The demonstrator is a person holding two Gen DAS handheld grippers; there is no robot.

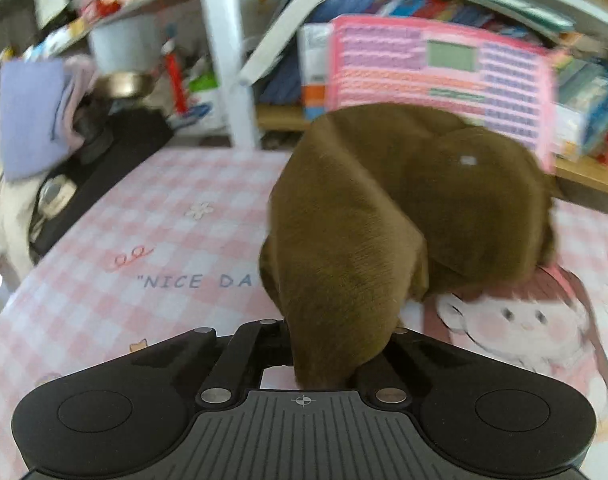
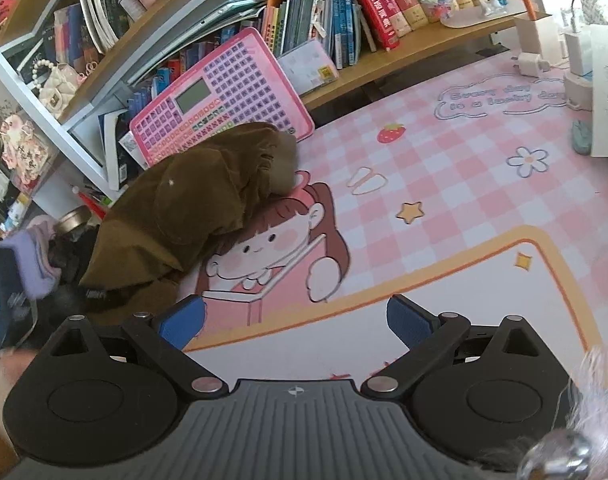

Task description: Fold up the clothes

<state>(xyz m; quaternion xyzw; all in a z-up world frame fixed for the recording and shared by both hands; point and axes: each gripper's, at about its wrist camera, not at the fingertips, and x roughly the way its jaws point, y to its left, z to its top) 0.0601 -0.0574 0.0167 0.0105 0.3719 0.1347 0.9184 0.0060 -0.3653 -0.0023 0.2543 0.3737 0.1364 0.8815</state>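
Closest to me, my left gripper (image 1: 327, 356) is clamped on the near end of the brown corduroy garment (image 1: 383, 208), its fingers buried in the fabric so I can't see the pads. From that pinch the cloth rises and drapes away in a bunched heap, the far part resting on the pink-and-white checked desk mat (image 1: 144, 220), across the top of the cartoon girl printed on it. The left view is blurred.

My right gripper (image 2: 296, 320) has its jaws wide, the blue pads (image 2: 409, 320) well apart with nothing between them, only the mat's white panel with its orange border below. It's clear of the garment, which sits up and to the left in this view, one end lying across the cartoon girl's hair.

Just behind the garment, a pink toy tablet with rows of purple keys and a small grey screen (image 2: 224, 104) leans against the wooden bookshelf (image 2: 423, 44), touching or nearly touching the cloth. Beyond that, upright books (image 2: 343, 12) fill the shelf. Far right on the mat stand white chargers (image 2: 551, 48).
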